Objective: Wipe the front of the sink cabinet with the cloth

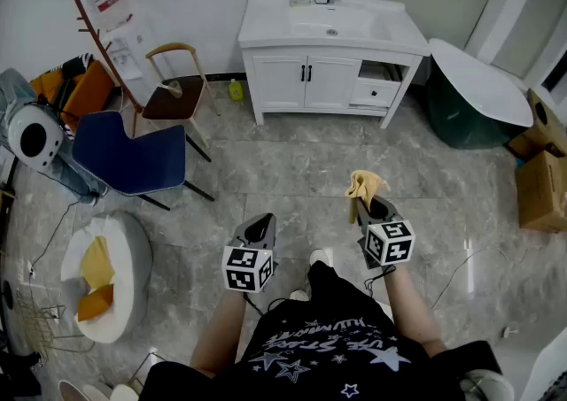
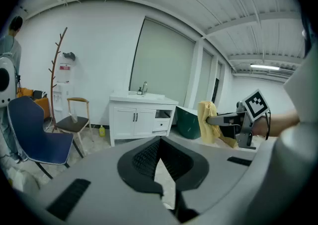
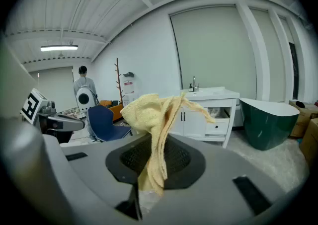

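Observation:
The white sink cabinet [image 1: 328, 80] stands against the far wall, with two doors and a drawer on its front. It also shows ahead in the left gripper view [image 2: 141, 117] and behind the cloth in the right gripper view [image 3: 208, 117]. My right gripper [image 1: 370, 206] is shut on a yellow cloth [image 1: 365, 185], which bunches above the jaws and hangs down between them [image 3: 154, 119]. My left gripper [image 1: 260, 229] is beside it, shut and holding nothing [image 2: 160, 142]. Both grippers are over the floor, well short of the cabinet.
A blue chair [image 1: 133, 158] and a wooden chair [image 1: 173, 94] stand to the left, by a coat rack [image 1: 89, 10]. A yellow bottle [image 1: 235, 89] sits at the cabinet's left foot. A green bathtub [image 1: 474, 94] and cardboard boxes [image 1: 542, 187] are on the right. A person [image 3: 83, 87] stands far off.

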Demonstrator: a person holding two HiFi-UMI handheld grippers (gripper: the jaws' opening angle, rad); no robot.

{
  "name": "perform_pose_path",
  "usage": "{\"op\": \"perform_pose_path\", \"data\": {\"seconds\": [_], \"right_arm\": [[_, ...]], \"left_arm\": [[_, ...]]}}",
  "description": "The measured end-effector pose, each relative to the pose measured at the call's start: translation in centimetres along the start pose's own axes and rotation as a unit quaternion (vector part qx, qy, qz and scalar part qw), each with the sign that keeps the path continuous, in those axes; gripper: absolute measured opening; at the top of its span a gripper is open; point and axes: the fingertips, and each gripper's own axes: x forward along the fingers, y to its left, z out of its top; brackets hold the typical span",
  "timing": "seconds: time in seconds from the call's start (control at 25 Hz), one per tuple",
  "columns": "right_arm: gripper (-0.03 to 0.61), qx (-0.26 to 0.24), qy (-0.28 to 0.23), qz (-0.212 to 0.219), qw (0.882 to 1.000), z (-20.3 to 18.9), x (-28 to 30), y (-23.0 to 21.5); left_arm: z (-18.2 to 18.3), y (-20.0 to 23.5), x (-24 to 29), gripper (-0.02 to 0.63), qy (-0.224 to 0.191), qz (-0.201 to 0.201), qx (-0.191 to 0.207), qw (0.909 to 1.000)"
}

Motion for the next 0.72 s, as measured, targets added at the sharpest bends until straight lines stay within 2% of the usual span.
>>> {"op": "perform_pose_path", "data": {"seconds": [0.24, 0.56, 0.72], "right_arm": [[0.074, -0.015, 0.001, 0.013, 1.0, -0.2, -0.2, 1.8], [0.074, -0.01, 0.015, 0.024, 1.0, -2.0, 0.9, 3.9], [0.074, -0.007, 0.01, 0.028, 1.0, -2.2, 1.3, 5.0]], "left_arm": [[-1.2, 0.5, -1.7, 0.015, 0.003, 0.007, -0.008, 0.9999], [-4.4, 2.2, -4.0, 0.015, 0.015, 0.029, -0.037, 0.9987], [-4.5, 3.2, -4.7, 0.015, 0.011, 0.038, -0.044, 0.9982]]}}
